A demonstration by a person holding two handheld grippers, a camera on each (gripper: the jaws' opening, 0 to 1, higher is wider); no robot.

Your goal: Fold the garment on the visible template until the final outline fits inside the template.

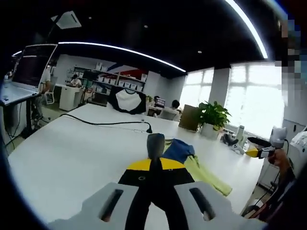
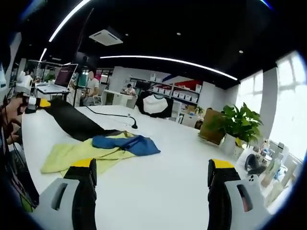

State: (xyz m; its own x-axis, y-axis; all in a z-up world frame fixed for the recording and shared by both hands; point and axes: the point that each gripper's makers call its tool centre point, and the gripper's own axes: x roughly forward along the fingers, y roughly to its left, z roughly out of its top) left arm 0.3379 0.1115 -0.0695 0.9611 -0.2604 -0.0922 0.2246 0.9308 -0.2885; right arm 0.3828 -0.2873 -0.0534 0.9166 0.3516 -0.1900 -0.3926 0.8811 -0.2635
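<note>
Gripping black garment [image 1: 153,184] in left claw [image 1: 154,165], right claw [image 2: 151,179] wide, cloth lying far left.

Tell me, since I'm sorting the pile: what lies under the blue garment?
The blue garment lies on the yellow-green garment, with black fabric beside it on the white table. What its own folds cover is hidden.
</note>
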